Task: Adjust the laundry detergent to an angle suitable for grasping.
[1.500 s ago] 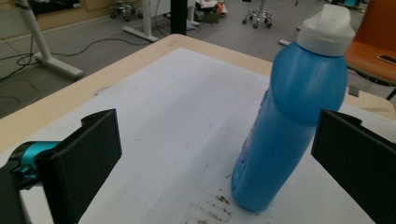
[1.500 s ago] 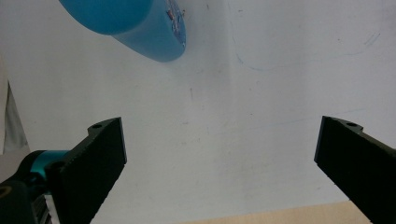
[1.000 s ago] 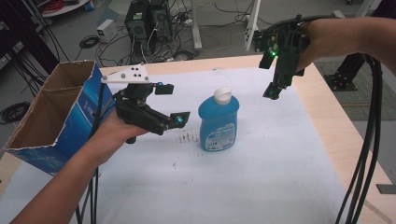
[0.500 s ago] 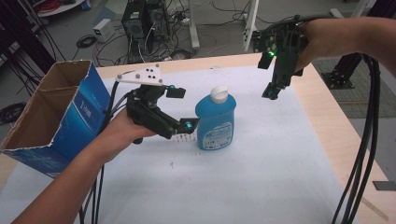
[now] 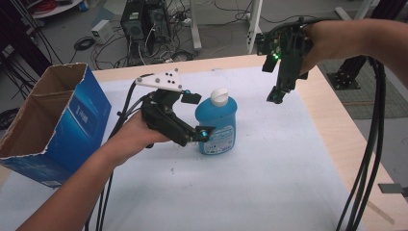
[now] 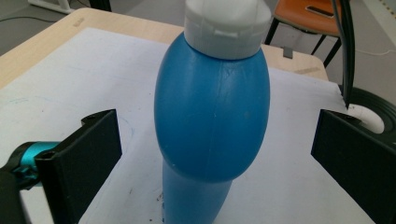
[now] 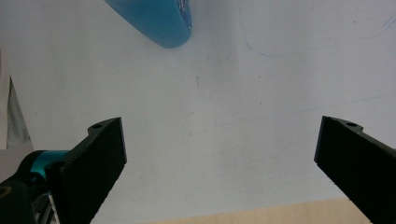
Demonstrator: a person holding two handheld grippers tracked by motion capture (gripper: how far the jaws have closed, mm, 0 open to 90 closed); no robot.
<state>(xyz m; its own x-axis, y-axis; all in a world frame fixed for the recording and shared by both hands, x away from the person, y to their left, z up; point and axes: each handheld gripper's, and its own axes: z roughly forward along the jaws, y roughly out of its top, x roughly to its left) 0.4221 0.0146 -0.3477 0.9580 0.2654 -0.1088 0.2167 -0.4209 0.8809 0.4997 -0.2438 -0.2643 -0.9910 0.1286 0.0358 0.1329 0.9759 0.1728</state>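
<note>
A blue bottle (image 5: 219,127) with a white cap (image 5: 220,96) stands upright near the middle of the white table cover (image 5: 269,173). My left gripper (image 5: 197,116) reaches it from the left, open, one jaw behind the bottle and one in front. In the left gripper view the bottle (image 6: 212,102) stands between the wide-apart jaws of the left gripper (image 6: 213,128), with gaps on both sides. My right gripper (image 5: 276,97) hangs in the air to the right of the bottle, pointing down. Seen from its own camera, the right gripper (image 7: 219,126) is open over bare table, the bottle's base (image 7: 154,18) farther off.
An open cardboard box (image 5: 53,120) with blue sides stands at the table's left edge. Black cables (image 5: 370,144) hang down along the right side. The wooden table border (image 5: 337,125) runs along the right and back.
My left gripper has moved right and now straddles the bottle. The right gripper has stayed almost in place, and the bottle has not moved.
</note>
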